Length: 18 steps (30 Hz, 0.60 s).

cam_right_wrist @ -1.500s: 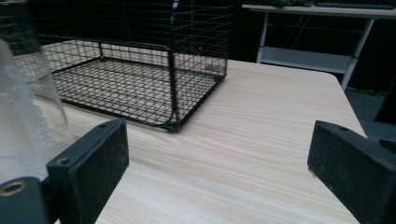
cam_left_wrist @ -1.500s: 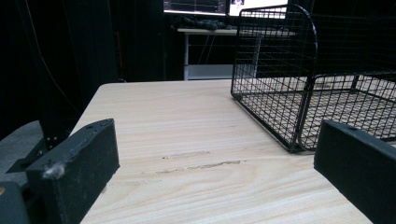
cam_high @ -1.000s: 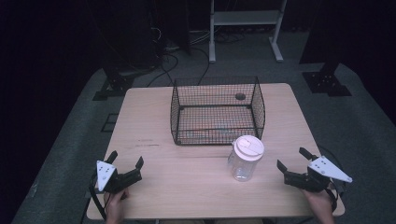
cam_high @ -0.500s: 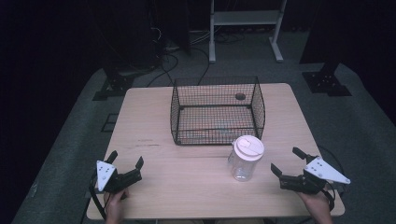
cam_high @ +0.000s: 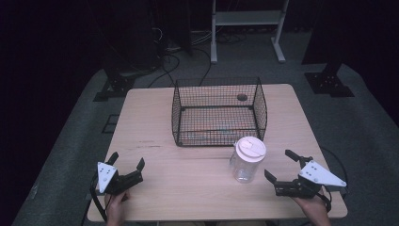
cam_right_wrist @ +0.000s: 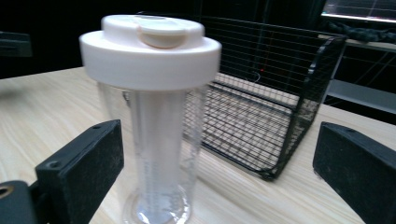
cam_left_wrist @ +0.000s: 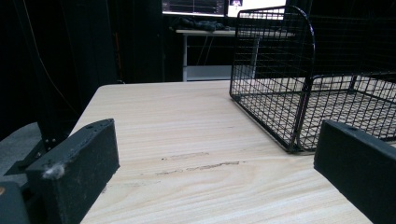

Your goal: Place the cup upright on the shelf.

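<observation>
A clear plastic jar with a white lid stands upright on the wooden table, just in front of a black wire basket. My right gripper is open, low over the table a short way right of the jar, jaws pointing at it; the jar stands ahead of the left jaw, untouched. My left gripper is open near the table's front left corner, with nothing between its jaws. From there the basket lies ahead to the right.
The basket has a small dark round thing at its back right and thin coloured sticks on its floor. Beyond the table stand a white frame, dark stands and cables on grey carpet.
My right gripper has slid left along the table toward the jar. The left gripper, the jar and the basket have stayed put.
</observation>
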Available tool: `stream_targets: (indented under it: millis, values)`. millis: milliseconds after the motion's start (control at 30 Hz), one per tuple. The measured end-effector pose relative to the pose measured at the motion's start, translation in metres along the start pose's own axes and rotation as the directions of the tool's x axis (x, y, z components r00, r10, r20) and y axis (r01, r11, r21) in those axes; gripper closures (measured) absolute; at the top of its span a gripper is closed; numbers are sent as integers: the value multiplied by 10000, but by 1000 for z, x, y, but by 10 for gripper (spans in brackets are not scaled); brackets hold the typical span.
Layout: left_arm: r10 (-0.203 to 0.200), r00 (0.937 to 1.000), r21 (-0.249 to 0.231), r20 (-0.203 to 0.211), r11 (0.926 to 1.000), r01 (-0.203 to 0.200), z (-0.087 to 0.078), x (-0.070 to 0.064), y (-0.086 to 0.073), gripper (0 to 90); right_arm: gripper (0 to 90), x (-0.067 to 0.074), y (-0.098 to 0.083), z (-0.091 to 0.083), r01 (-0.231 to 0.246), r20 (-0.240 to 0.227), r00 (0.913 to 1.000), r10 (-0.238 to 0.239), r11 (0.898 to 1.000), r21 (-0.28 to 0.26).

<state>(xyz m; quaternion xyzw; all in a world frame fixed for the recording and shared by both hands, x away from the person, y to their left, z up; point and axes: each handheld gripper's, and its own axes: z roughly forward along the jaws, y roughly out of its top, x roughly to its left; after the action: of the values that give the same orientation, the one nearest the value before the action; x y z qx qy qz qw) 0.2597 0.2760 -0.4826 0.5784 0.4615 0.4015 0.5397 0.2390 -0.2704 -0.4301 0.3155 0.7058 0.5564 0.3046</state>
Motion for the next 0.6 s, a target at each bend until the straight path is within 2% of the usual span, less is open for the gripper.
stream_targets:
  millis: [233,600]
  values:
    - [-2,10000,-3,-23,10000,2,0,0,0,0,10,14,6,7,222,-374,9991,-221,9998,22]
    - [41,10000,20,-60,10000,-41,0,-1,0,0,0,22,16,21,568,-522,9970,-569,9984,-28]
